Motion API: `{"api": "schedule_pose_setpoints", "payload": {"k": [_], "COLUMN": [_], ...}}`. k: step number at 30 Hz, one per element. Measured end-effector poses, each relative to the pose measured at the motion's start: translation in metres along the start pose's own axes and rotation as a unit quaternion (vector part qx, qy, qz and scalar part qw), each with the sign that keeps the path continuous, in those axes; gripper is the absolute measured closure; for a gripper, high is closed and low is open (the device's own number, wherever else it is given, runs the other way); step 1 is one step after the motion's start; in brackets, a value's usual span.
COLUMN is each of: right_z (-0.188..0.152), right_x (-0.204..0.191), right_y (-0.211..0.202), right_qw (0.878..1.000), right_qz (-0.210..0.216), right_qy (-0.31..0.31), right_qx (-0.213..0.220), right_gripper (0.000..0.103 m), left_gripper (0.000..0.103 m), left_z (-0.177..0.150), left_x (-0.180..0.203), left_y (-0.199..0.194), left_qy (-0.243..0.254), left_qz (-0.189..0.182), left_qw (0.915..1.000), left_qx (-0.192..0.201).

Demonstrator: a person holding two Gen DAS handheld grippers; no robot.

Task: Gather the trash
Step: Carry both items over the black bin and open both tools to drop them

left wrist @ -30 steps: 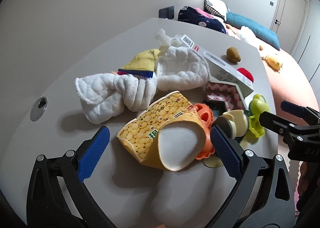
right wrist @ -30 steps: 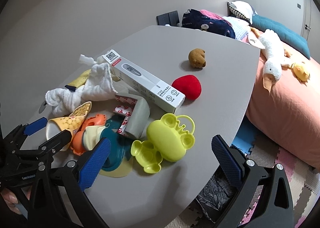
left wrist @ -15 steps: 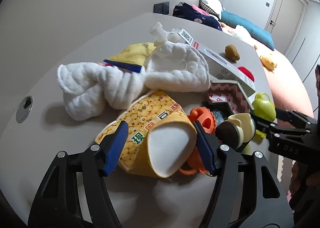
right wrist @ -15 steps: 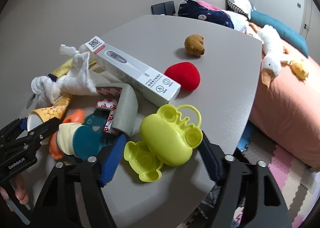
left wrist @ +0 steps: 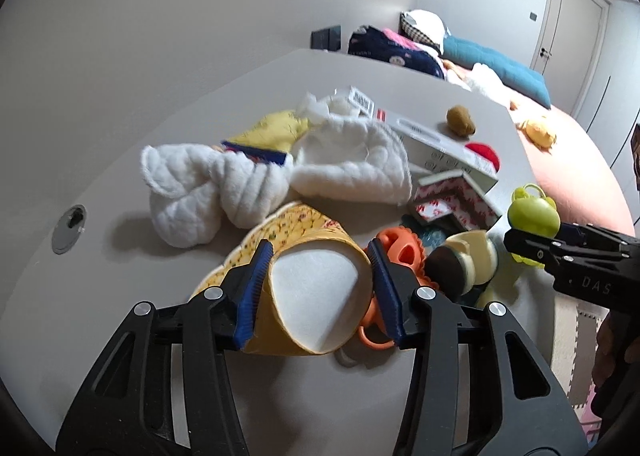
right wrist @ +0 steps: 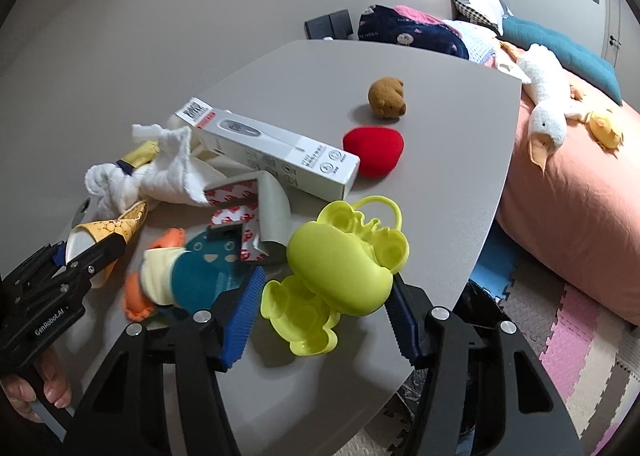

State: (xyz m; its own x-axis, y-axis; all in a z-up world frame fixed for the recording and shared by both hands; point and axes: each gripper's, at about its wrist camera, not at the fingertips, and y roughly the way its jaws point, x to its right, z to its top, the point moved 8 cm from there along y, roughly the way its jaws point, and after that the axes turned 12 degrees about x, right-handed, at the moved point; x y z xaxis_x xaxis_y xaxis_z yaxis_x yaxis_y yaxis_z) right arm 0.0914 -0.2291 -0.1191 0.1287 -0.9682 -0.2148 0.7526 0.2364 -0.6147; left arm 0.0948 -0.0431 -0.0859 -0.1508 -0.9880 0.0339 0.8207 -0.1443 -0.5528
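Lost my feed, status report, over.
Left claw closing around yellow paper cup. Right claw closing around green toy mould. Orange toy crowds the cup.

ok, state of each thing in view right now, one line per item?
Left gripper: fingers closing on the cup.
Yellow corn-print paper cup: on its side, mouth toward camera.
Right gripper: fingers closing around the toy.
Lime-green plastic clamshell toy: hinged open.
White cardboard thermometer box: lying flat.
White quilted cloth: crumpled.

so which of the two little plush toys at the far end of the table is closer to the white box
The red plush: it sits right beside the end of the white box. The brown plush lies farther back, alone on the table.
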Motion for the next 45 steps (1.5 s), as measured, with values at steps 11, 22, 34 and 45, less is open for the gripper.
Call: {"api": "schedule_pose_setpoints", "payload": {"k": [11,22,34,45], "right_z": [0.022,0.027,0.023,0.012], "right_x": [0.004,0.052,0.128,0.187], "right_y": [-0.047,-0.085,-0.121,-0.15], "right_qw": [0.999,0.998,0.993,0.986], "right_qz": [0.009,-0.018,-0.069,-0.114], "right_qy": [0.002,0.011,0.053,0.087], "right_qx": [0.043,0.062,0.08,0.088], "right_gripper": [0.042,0.042,0.042,0.042], "left_gripper": [0.055,0.055,0.055,0.055], "left_z": [0.037,0.053,0.05,0.031], "left_x": [0.025,0.094,0.185,0.258], "left_y": [-0.044,-0.042,-0.027,-0.018], "left_qy": [0.012,0.029,0.068,0.098], "left_qz": [-0.007,-0.049,-0.118,-0.178], "left_qw": [0.9985,0.9965,0.9897,0.9791], "left_qx": [0.053,0.061,0.044,0.013]}}
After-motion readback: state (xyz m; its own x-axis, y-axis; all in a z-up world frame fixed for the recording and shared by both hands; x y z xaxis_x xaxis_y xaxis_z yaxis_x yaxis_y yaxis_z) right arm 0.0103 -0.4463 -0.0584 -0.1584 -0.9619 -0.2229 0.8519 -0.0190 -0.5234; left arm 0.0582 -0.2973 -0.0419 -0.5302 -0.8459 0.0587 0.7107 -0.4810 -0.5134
